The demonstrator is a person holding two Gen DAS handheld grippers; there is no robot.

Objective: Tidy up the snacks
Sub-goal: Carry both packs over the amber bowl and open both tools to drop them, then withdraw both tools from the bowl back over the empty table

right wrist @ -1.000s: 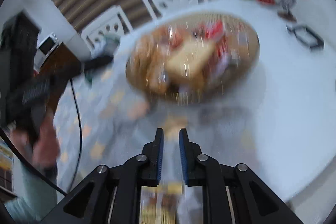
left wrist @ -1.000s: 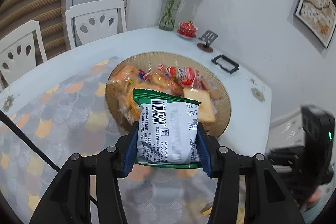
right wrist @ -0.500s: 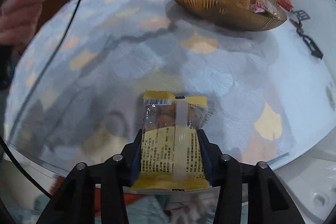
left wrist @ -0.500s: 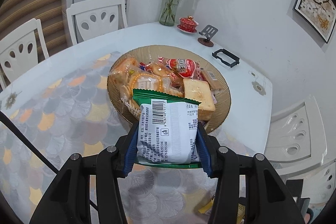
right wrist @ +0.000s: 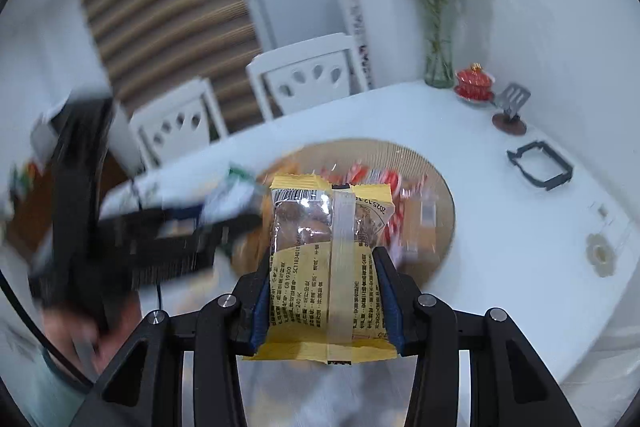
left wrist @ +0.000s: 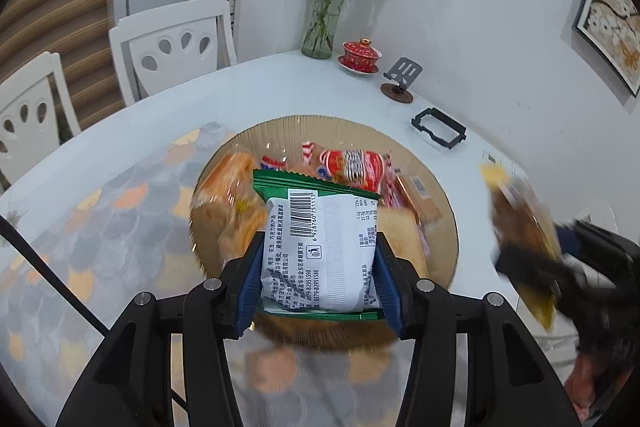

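My left gripper point(left wrist: 319, 267) is shut on a green-and-white snack packet point(left wrist: 320, 235), held above the near side of a round wicker bowl point(left wrist: 340, 125) filled with several wrapped snacks. My right gripper point(right wrist: 324, 279) is shut on a yellow packet point(right wrist: 328, 247) with a clear window, held in the air in front of the same bowl point(right wrist: 424, 163). Each wrist view shows the other gripper blurred: the right gripper point(left wrist: 532, 267) with its yellow packet point(left wrist: 516, 211) at the right, the left gripper point(right wrist: 224, 223) with its green packet point(right wrist: 232, 191) at the left.
The white table point(left wrist: 248, 83) has a scale-patterned mat point(left wrist: 100, 227) on its near half. At the back stand a glass vase of dried flowers point(left wrist: 320, 35), a red lidded cup point(left wrist: 361, 57), a phone stand point(left wrist: 398, 83) and a black frame point(left wrist: 438, 129). White chairs point(left wrist: 176, 43) line the far side.
The right gripper closed around the yellow packet on the table, lifted it and swung up towards the bowl. The left gripper carried its green packet closer over the bowl.
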